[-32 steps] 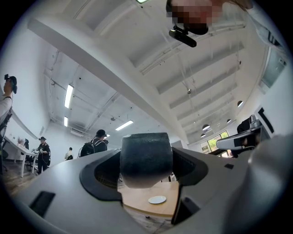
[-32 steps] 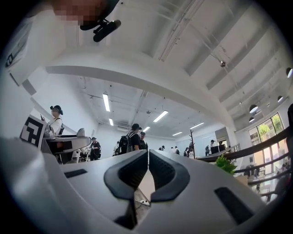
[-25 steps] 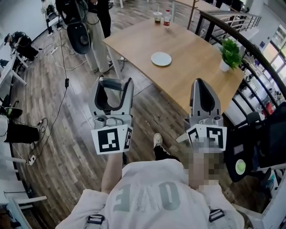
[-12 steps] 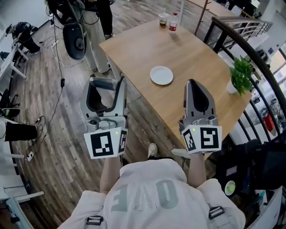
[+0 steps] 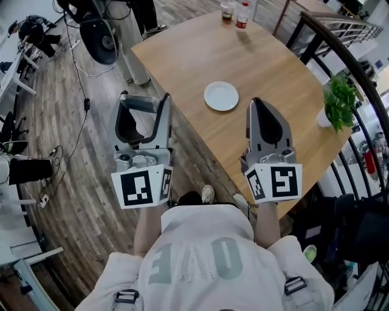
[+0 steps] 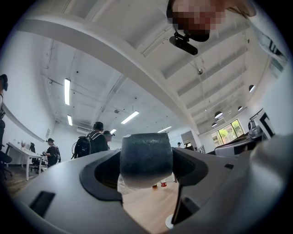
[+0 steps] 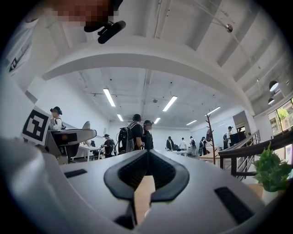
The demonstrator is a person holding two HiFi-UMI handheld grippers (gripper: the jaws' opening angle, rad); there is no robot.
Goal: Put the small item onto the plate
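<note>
Dark grey stubby cylindrical item (image 6: 146, 157) sits clamped in the left hand-held gripper (image 5: 144, 103); the round white plate (image 5: 221, 96) on the wooden surface (image 5: 285, 67) lies at its one o'clock. The right hand-held gripper (image 5: 260, 104), pinched together and empty, looks nearer.

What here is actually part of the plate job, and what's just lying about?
Part of the job:
dark grey cylindrical item, clamped in the left gripper
white round plate on the light wooden table
right gripper, shut and empty

Just lying about:
green potted plant at the table's edge
drinks cup and red-labelled plastic bottle at the far end
</note>
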